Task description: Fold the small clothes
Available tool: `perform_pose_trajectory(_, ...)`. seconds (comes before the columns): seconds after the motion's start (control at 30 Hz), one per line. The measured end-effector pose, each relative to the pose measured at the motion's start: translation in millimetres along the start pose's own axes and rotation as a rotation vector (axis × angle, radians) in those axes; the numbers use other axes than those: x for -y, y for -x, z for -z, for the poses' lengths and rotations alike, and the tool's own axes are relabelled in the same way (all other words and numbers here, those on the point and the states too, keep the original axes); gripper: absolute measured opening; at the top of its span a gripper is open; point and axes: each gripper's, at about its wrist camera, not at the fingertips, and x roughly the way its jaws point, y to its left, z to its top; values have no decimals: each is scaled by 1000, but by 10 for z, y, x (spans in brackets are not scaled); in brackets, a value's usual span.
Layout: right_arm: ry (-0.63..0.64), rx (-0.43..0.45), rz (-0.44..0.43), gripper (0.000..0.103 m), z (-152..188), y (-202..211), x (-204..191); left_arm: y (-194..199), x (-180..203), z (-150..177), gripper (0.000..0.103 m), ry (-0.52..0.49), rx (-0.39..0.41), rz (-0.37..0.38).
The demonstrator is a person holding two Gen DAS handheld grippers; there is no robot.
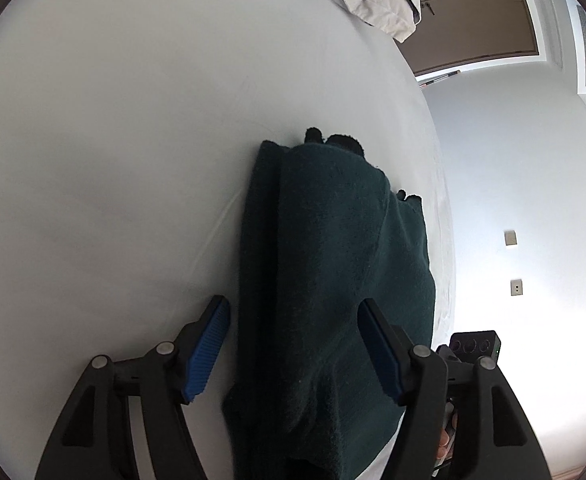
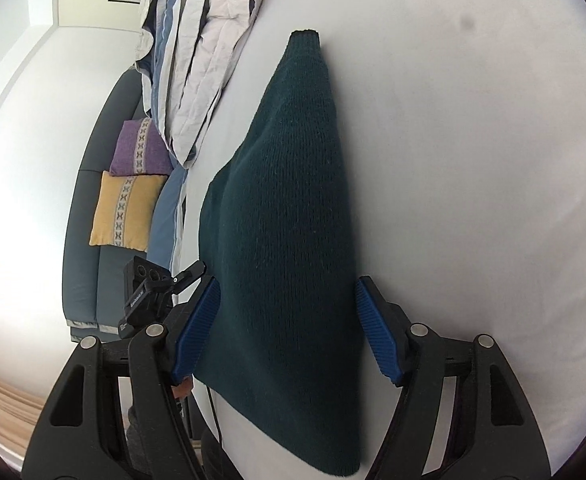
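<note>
The dark green knitted wool garment (image 2: 289, 216) lies on the white bed sheet (image 2: 473, 180), between the wide-open left gripper (image 1: 293, 348) and right gripper (image 2: 287, 328) (soft, floppy, probably light), best pinched at its near edge.

A dark green knitted wool garment (image 1: 333, 264) (image 2: 289, 216) lies folded lengthwise in layers on the white bedsheet (image 1: 113, 140) (image 2: 473, 180), near its edge.
</note>
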Motion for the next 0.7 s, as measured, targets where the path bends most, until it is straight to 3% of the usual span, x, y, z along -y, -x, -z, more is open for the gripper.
perform_pose_trajectory(0.1, 21, -8, 33, 67, 12, -23, -42, -78, 95, -5, 67, -10, -19, -11)
perform_pose_trajectory(0.17, 29, -11, 67, 63, 9, -62, -80, -148, 171, -5, 51, -40, -17, -63)
perform_pose_trajectory(0.27, 56, -14, 126, 57, 11, -76, -147, -173, 238, 33, 39, -71, -2, -101)
perform_pose_trajectory(0.37, 114, -3, 194, 48, 48, -96, -285, -165, 320, 76, 29, -107, 13, -141)
perform_pose_trajectory(0.5, 190, 32, 276, 40, 124, -64, -547, -110, 519, 153, 25, -160, 33, -210)
perform_pose_trajectory(0.7, 277, 80, 285, 38, 435, 219, -977, 171, 899, 472, 24, -220, 44, -134)
